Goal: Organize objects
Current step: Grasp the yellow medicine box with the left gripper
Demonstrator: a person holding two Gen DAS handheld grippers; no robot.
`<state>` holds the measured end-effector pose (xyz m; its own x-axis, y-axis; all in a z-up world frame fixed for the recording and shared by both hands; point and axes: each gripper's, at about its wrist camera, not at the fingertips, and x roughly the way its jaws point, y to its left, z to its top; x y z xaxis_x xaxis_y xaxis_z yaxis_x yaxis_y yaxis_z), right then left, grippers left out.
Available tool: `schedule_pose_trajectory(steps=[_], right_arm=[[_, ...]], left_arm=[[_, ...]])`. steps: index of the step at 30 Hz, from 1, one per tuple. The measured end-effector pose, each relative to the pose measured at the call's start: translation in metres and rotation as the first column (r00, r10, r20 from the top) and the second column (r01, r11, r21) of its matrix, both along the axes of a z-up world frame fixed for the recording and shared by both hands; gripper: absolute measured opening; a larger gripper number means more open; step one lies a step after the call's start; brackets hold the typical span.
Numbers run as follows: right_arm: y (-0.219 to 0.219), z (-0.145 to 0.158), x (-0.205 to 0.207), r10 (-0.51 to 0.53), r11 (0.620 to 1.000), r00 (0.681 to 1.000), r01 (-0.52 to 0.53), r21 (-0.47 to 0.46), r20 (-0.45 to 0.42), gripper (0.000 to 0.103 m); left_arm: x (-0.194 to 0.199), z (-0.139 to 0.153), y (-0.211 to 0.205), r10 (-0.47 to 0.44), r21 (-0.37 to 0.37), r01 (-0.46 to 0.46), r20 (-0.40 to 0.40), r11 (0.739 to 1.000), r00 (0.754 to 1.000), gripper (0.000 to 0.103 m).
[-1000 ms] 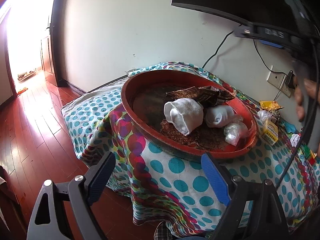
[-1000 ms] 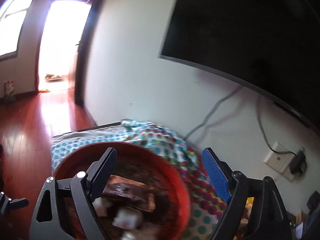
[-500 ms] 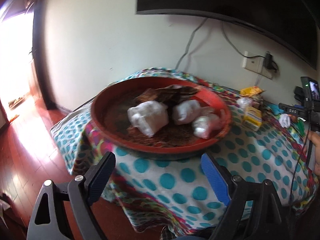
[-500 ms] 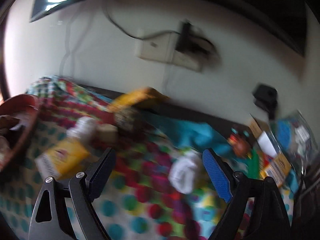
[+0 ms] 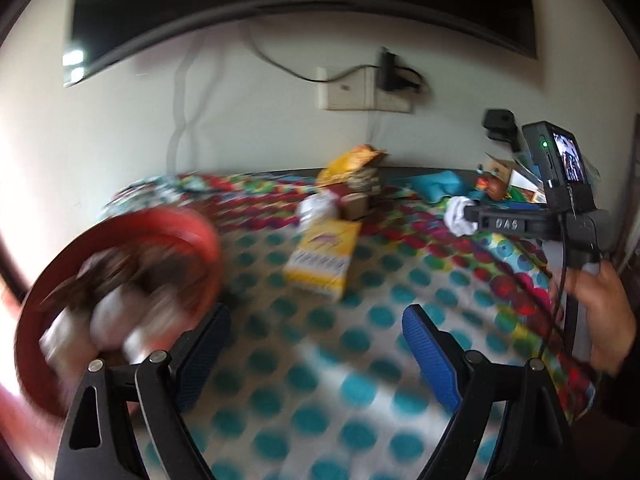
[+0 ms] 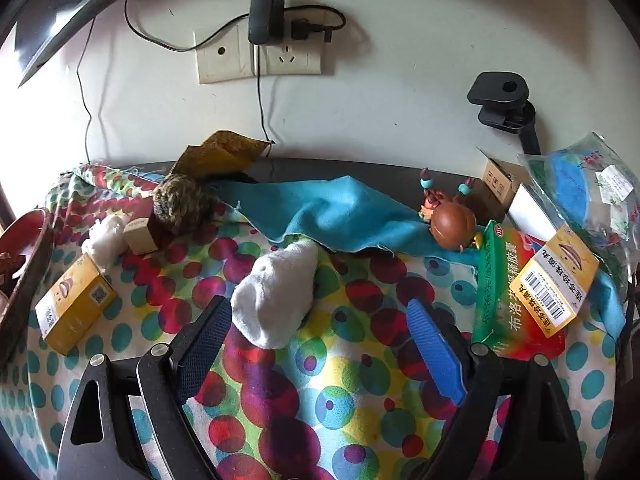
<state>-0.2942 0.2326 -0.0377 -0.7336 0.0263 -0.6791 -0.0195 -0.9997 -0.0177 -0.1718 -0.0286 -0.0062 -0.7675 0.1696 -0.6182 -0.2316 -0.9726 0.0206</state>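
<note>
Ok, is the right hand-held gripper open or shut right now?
Open. The right hand-held gripper has its blue pads spread wide, holding nothing; the white rolled sock lies on the tablecloth just ahead, nearer its left pad.

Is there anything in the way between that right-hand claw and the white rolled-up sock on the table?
Nothing visible blocks it. The right gripper is open, and the white sock lies just ahead, close to its left finger, on bare tablecloth. The blue cloth lies behind the sock, touching its far end.

- Tablecloth [image 6: 360, 380]: matt printed cloth.
- Sock [image 6: 276, 296]: soft white knit.
- Yellow box [image 6: 76, 312]: smooth cardboard.
- Figurine [image 6: 452, 224]: glossy plastic.
- Bag [image 6: 580, 192]: shiny clear plastic.
</note>
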Motion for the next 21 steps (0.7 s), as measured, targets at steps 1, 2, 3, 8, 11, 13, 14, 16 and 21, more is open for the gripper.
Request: schedule_pose_trajectory(steps=[1,2,3,8,11,13,14,16,21], right_arm=[[0.000,-0.001,-0.001,0.001,1.000,1.000,-0.001,0.002,0.007,0.090],[0.000,-0.002,-0.002,0.003,1.000,1.000,-0.003,0.003,0.013,0.090],[0.000,-0.002,-0.002,0.002,1.000,1.000,-0.002,0.002,0.018,0.090],[0.004,-0.001,-0.002,-0.004,1.000,1.000,0.005,-0.017,0.008,0.095],[0.005,-0.003,-0.005,0.000,1.000,1.000,0.001,-0.027,0.026,0.096],[0.005,-0.005,-0.007,0.001,0.999,0.999,0.000,-0.034,0.037,0.096],[0.006,-0.005,-0.007,0.001,0.999,0.999,0.001,-0.040,0.039,0.096],[0.007,-0.005,-0.007,0.001,0.999,0.999,0.000,-0.048,0.037,0.096],[0.006,-0.006,-0.008,0.009,0.999,0.999,-0.008,-0.044,0.042,0.097]], left_arm=[[-0.014,-0.001,0.006,-0.018,0.007,0.018,0.013,1.000,1.000,0.090],[-0.026,-0.003,0.010,-0.021,0.004,0.021,0.027,1.000,0.999,0.090],[-0.036,-0.005,0.013,-0.020,-0.005,0.020,0.042,1.000,0.999,0.090],[-0.085,-0.022,0.019,-0.015,-0.057,0.023,0.131,0.998,0.991,0.090],[-0.109,-0.034,0.020,0.006,-0.098,0.012,0.179,0.995,0.984,0.090],[-0.120,-0.039,0.021,0.013,-0.107,0.009,0.208,0.994,0.978,0.090],[-0.126,-0.042,0.024,0.005,-0.115,0.020,0.213,0.993,0.977,0.090],[-0.134,-0.049,0.030,0.002,-0.147,0.033,0.235,0.989,0.972,0.090],[-0.144,-0.060,0.033,0.004,-0.121,0.028,0.256,0.992,0.967,0.091]])
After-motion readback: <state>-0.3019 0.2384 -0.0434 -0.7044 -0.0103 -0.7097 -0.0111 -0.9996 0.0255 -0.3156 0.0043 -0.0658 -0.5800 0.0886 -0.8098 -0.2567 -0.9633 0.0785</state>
